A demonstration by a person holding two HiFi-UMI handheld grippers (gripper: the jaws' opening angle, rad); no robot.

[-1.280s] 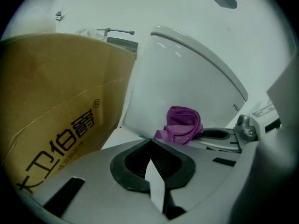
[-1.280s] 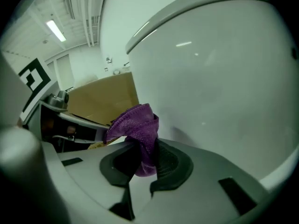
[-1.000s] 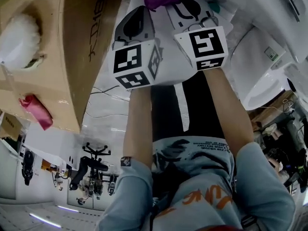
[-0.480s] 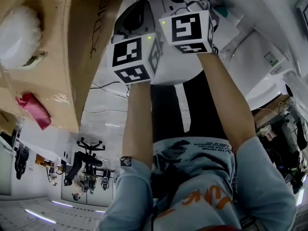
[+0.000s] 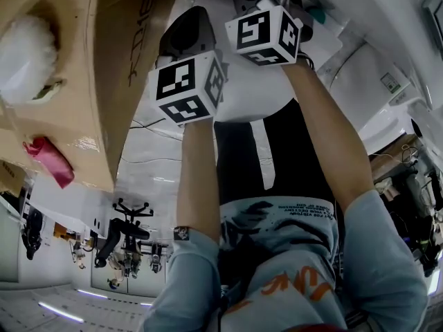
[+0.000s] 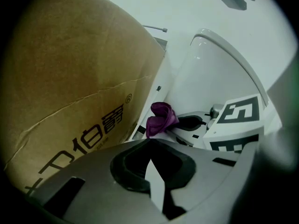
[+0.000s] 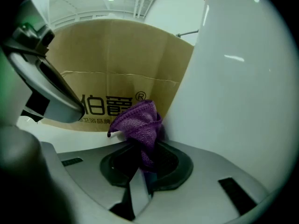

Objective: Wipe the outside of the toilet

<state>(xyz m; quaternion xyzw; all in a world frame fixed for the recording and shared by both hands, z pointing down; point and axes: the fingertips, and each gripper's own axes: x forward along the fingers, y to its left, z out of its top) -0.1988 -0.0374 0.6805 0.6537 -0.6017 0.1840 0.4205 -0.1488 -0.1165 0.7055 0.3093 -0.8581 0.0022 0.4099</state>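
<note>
Tightly on purple cloth point(image 7: 138, 124): right tongs point(image 7: 140, 169)

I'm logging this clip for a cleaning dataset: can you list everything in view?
cardboard box: one, brown with black print, left of the toilet
toilet: one, white, right of the box
cloth: one, purple, bunched, between box and toilet
red thing: one, on the box's side; cannot tell what it is
white fluffy thing: one, at the box, left edge of the head view
office chair: one, black, far background
forearms: two, bare, below light blue sleeves
left gripper: grey, jaws together, nothing in them
right gripper: grey, jaws shut on the cloth
</note>
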